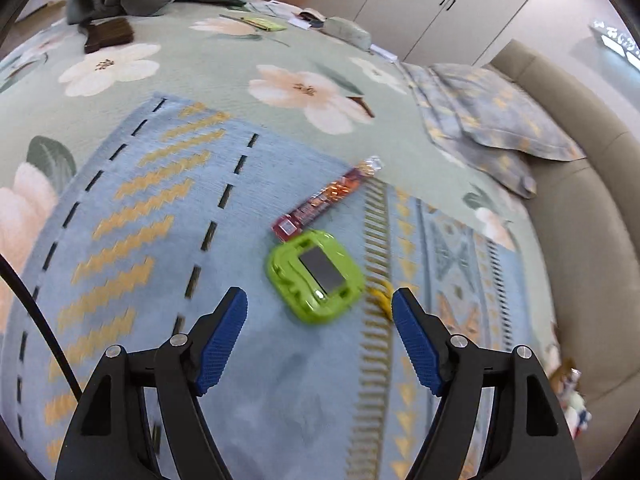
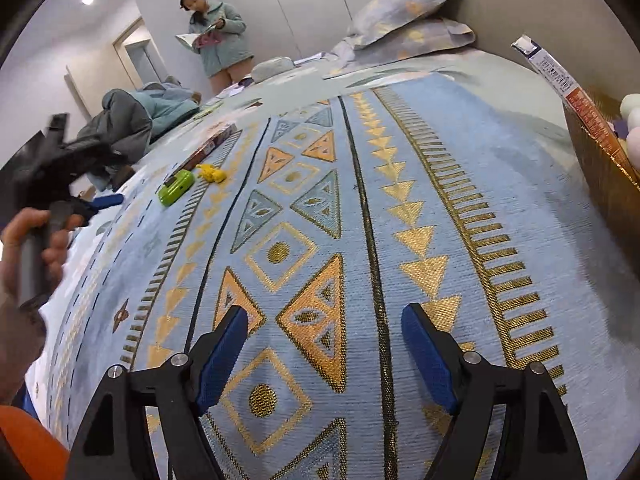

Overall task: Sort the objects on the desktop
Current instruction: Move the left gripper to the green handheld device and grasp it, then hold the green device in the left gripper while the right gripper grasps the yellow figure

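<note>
We hold the left tool (image 1: pixel 320 300) with its jaws apart and empty over the blue cloth (image 1: pixel 160 240) on the bed, just short of the green case (image 1: pixel 316 276). A snack bar (image 1: pixel 328 196) lies beyond the case, touching it, and a yellow toy (image 1: pixel 380 298) sits beside it. Our right tool (image 2: pixel 324 320) also gapes empty over the cloth, well away from them.

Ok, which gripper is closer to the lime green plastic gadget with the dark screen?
Left. The left gripper hangs just short of the lime green plastic gadget, open; the right gripper is open far across the blue patterned rug.
</note>
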Demonstrator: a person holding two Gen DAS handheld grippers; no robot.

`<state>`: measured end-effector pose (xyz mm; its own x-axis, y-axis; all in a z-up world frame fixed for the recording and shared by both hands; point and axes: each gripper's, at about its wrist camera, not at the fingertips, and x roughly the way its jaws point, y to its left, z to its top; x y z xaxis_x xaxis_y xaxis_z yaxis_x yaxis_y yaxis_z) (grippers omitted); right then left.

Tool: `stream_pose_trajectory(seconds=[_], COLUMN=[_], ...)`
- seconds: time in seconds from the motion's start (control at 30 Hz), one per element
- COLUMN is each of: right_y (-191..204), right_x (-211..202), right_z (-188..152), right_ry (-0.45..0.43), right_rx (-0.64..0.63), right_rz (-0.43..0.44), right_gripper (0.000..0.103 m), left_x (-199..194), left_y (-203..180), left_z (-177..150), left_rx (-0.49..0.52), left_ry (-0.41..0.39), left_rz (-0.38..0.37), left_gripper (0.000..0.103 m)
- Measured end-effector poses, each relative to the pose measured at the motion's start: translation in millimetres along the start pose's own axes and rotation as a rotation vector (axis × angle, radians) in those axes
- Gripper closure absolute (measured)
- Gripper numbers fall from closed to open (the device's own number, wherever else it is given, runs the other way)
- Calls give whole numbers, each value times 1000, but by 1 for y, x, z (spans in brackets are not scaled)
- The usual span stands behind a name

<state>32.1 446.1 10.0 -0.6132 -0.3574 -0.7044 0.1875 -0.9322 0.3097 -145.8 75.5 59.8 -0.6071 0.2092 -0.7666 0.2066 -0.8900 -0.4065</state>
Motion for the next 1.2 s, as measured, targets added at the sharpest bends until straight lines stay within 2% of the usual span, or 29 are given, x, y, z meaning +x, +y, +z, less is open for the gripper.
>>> stream_pose_trajectory(seconds=[0.1,0.27,0.43,0.47,0.5,0.6,0.73,0.83,0.93,1.03,1.13,1.2], right_y=[2,12,9,9,9,9,9,9,10,12,14,8], right_x=[2,9,9,8,8,9,9,8,9,10,17,19], right_z=[0,0,0,-1,-1,-1,-1,-3,-2,-2,7,16], right_ry=[-5,8,3,2,2,2,2,3,6,17,79,125], right_rx=[-14,-67,-57,-56,-56,-56,-56,-59,-64,-78,-101,-59], right_rz=[20,11,35,37,38,37,37,34,29,13,20,53], right_gripper=[12,2,0,0,0,0,0,0,0,0,0,0], left_x=[24,46,62,69,73,76,70,58,32,5,-12,-12], left_y=[-8,-10,-20,-20,-19,-25,-20,-14,-6,6,24,29], left_z=[5,12,8,6,4,-2,-5,-9,-21,-41,-63,-76], left_rx=[12,-59,-35,-28,-23,58,102,112,127,171,187,206], left_ry=[-17,-49,-63,-44,-33,-68,-81,-63,-66,-85,-110,-140], left_rz=[12,75,207,224,227,250,206,169,115,93,60,77], left_gripper=[30,30,29,29,27,26,27,27,27,27,27,27])
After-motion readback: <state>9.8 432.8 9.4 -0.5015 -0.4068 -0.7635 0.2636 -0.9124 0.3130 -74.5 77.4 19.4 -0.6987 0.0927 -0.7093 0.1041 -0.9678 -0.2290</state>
